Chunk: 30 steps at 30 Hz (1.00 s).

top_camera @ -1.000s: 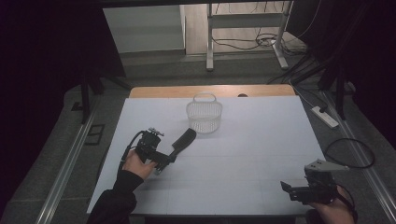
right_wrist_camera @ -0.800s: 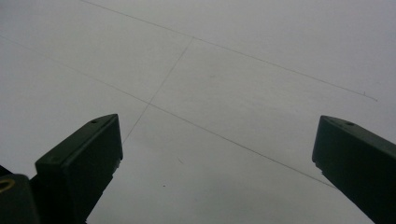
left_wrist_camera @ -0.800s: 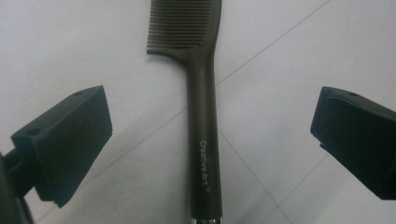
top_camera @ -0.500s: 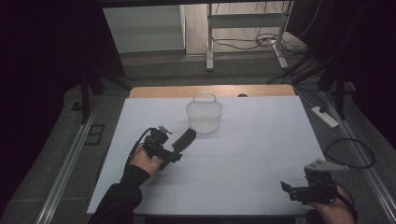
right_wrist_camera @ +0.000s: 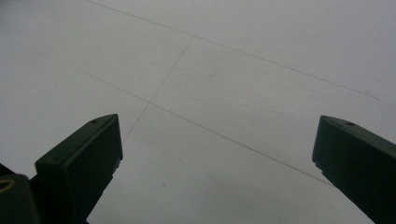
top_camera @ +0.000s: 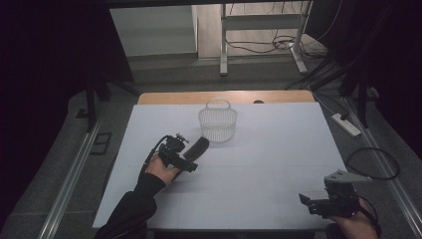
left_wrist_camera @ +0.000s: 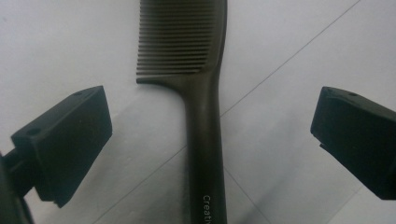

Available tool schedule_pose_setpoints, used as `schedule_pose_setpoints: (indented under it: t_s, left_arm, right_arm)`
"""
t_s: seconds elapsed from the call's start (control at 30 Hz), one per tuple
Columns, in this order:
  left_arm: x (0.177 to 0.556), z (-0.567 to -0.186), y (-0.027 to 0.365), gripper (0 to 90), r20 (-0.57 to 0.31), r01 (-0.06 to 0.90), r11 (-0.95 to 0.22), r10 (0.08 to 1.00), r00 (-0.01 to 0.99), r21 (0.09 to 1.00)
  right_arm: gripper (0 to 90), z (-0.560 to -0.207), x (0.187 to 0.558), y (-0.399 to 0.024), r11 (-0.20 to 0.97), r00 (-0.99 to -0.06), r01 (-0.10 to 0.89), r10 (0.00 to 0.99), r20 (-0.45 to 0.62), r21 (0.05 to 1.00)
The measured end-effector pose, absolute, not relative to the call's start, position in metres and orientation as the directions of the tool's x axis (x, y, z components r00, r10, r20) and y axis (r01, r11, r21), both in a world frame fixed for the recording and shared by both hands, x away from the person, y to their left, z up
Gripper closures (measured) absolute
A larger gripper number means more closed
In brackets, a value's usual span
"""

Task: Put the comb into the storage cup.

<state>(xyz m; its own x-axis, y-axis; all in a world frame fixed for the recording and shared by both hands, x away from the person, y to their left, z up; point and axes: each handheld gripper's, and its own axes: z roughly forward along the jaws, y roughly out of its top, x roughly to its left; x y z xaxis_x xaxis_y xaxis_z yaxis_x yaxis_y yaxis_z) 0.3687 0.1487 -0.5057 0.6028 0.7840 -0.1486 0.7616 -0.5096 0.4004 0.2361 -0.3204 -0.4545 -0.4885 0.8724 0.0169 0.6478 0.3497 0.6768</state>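
Observation:
A black comb (top_camera: 199, 147) lies flat on the white table (top_camera: 278, 149), its teeth end pointing toward the basket. In the left gripper view the comb's handle (left_wrist_camera: 205, 140) runs up between my two black jaws, which stand wide apart and touch nothing. My left gripper (top_camera: 191, 160) (left_wrist_camera: 210, 122) is open and low over the handle end, with a hand in a dark sleeve behind it. My right gripper (top_camera: 304, 201) (right_wrist_camera: 215, 144) is open near the table's front right corner, with bare tabletop between its jaws.
A white wire basket (top_camera: 218, 124) with a handle stands upright just beyond the comb, near the table's far edge. A wooden strip (top_camera: 164, 97) borders the far side. A cable loop (top_camera: 373, 162) and a power strip (top_camera: 347, 125) lie off the right edge.
My left gripper has slid forward and right along the table, so the comb's handle now lies between its open jaws. The right gripper, comb and basket have stayed put.

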Motion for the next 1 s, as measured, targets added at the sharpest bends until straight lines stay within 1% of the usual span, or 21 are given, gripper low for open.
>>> schedule_pose_setpoints:
  t_s: [0.23, 0.4, 0.6, 0.67, 0.7, 1.0]
  left_arm:
    - [0.369, -0.521, 0.143, 0.0, -0.123, 0.769, -0.536, 0.787, 0.604, 0.349]
    - [0.365, -0.525, 0.135, 0.0, -0.048, 0.751, -0.573, 0.784, 0.619, 0.328]
    - [0.365, -0.525, 0.135, 0.0, -0.049, 0.755, -0.571, 0.787, 0.616, 0.321]
    - [0.365, -0.522, 0.135, 2.3, -0.048, 0.757, -0.573, 0.787, 0.615, 0.314]
    - [0.364, -0.520, 0.136, 5.4, -0.048, 0.756, -0.574, 0.786, 0.617, 0.314]
    - [0.357, -0.512, 0.141, 53.6, -0.053, 0.756, -0.560, 0.791, 0.609, 0.340]
  right_arm:
    - [1.6, -0.454, 0.236, -0.320, 0.351, -0.491, 0.646, 0.871, 0.016, 0.678]
    - [1.5, -0.454, 0.236, -0.320, 0.352, -0.492, 0.645, 0.870, 0.016, 0.678]
    - [1.6, -0.454, 0.235, -0.320, 0.355, -0.494, 0.643, 0.869, 0.014, 0.679]
    - [1.6, -0.454, 0.235, -0.320, 0.355, -0.494, 0.644, 0.869, 0.014, 0.678]
    - [1.5, -0.454, 0.235, -0.320, 0.355, -0.494, 0.644, 0.870, 0.014, 0.678]
    - [1.6, -0.454, 0.235, -0.320, 0.355, -0.493, 0.643, 0.870, 0.013, 0.678]
